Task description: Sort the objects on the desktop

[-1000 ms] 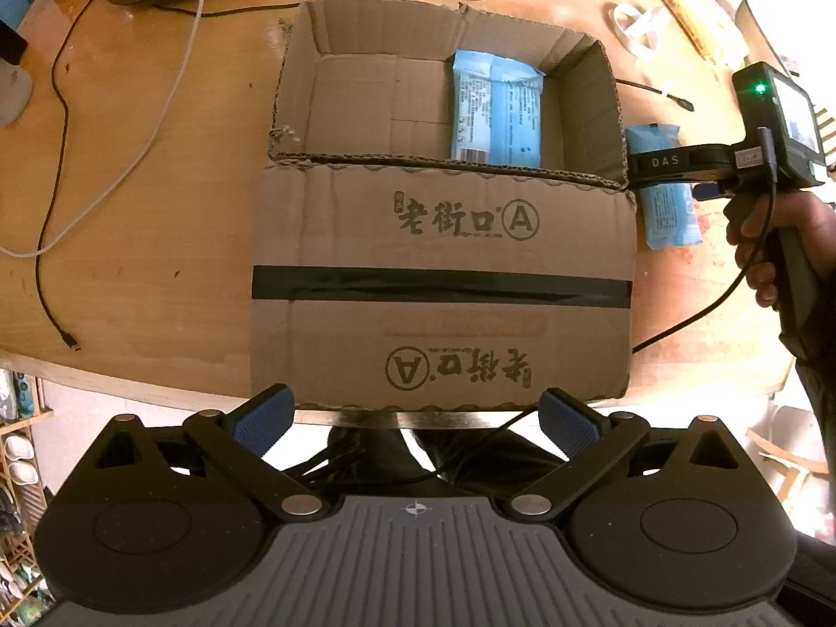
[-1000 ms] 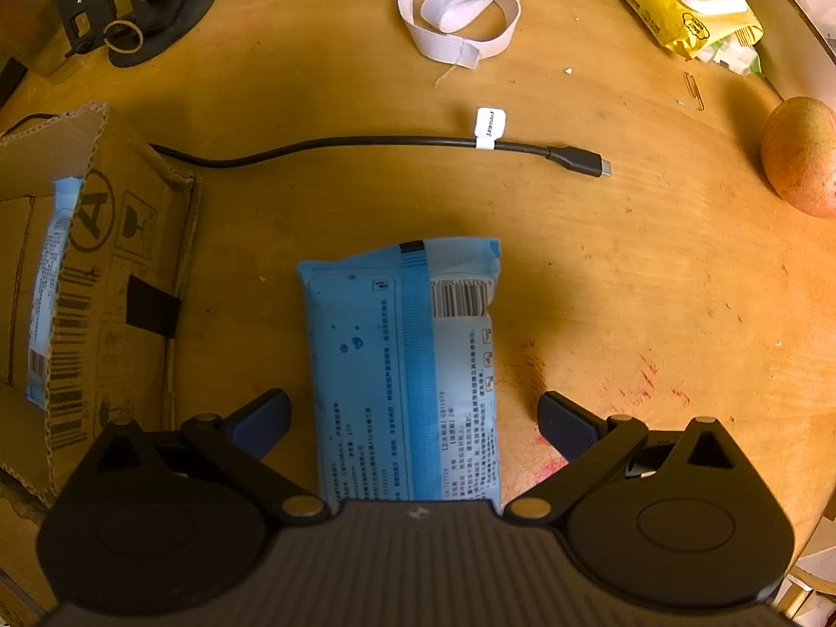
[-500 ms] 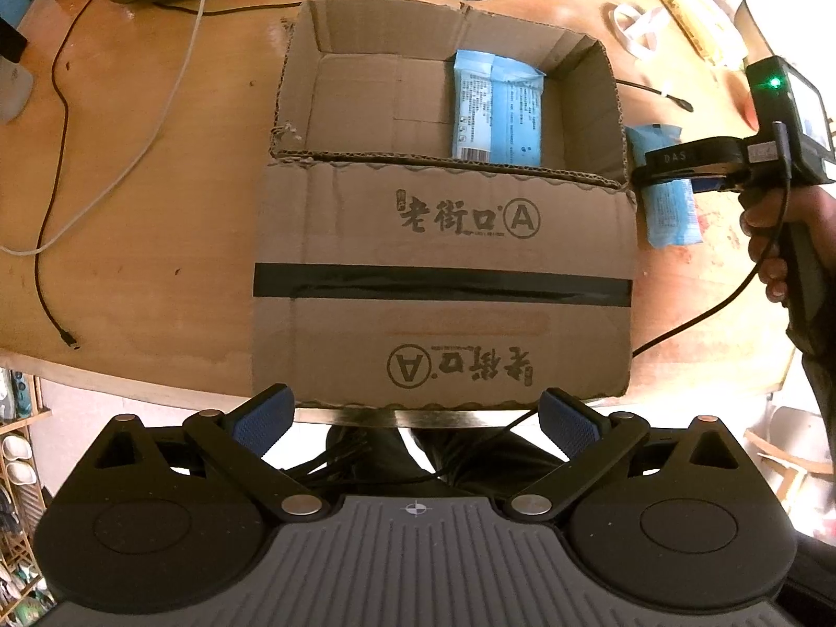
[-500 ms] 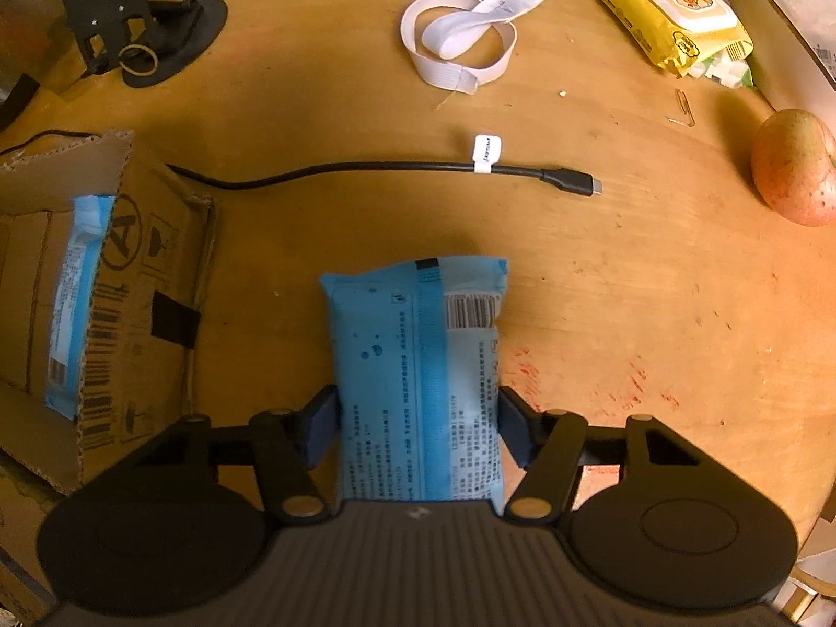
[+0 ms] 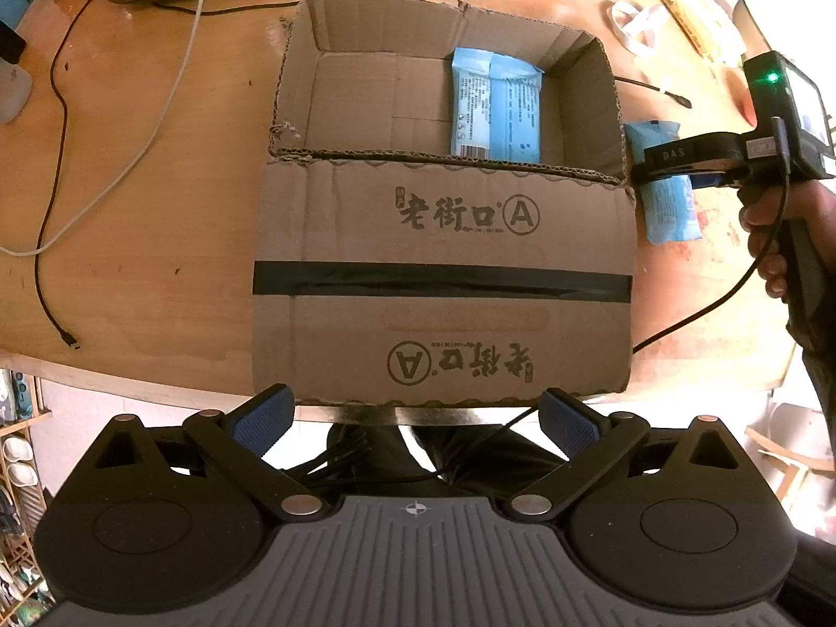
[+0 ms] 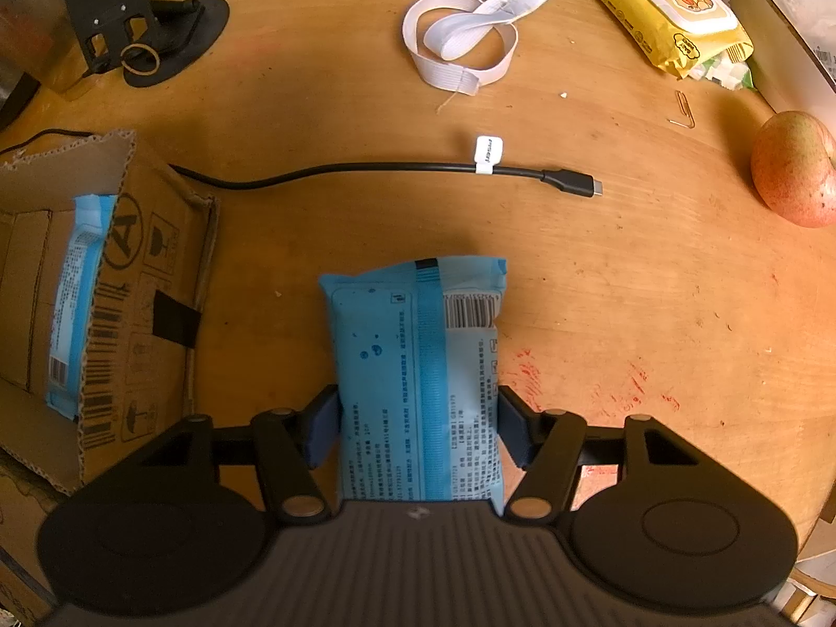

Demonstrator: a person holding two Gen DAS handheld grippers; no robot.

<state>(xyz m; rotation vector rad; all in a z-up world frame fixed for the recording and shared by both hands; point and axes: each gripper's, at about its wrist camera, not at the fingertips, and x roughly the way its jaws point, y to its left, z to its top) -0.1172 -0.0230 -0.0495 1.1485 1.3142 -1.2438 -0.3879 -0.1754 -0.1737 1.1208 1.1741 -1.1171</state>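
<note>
A blue packet (image 6: 418,345) lies lengthwise between the fingers of my right gripper (image 6: 418,428), whose pads press on both its long sides. It is over the wooden table, just right of the open cardboard box (image 6: 136,271); I cannot tell whether it is off the table. The left wrist view shows the same packet (image 5: 669,204) beside the box (image 5: 444,282), with the right gripper (image 5: 674,172) held by a hand. A second blue packet (image 5: 494,109) lies inside the box at its right. My left gripper (image 5: 415,415) is open over the box's near flap, holding nothing.
Beyond the held packet lie a black USB cable (image 6: 392,170), a white band (image 6: 460,47), a yellow wipes pack (image 6: 663,10) and an apple (image 6: 791,167). A black stand (image 6: 141,26) is at back left. Left of the box run cables (image 5: 52,157).
The right gripper's jaws went from wide open to shut on the blue packet's sides. The left gripper and the box have not moved.
</note>
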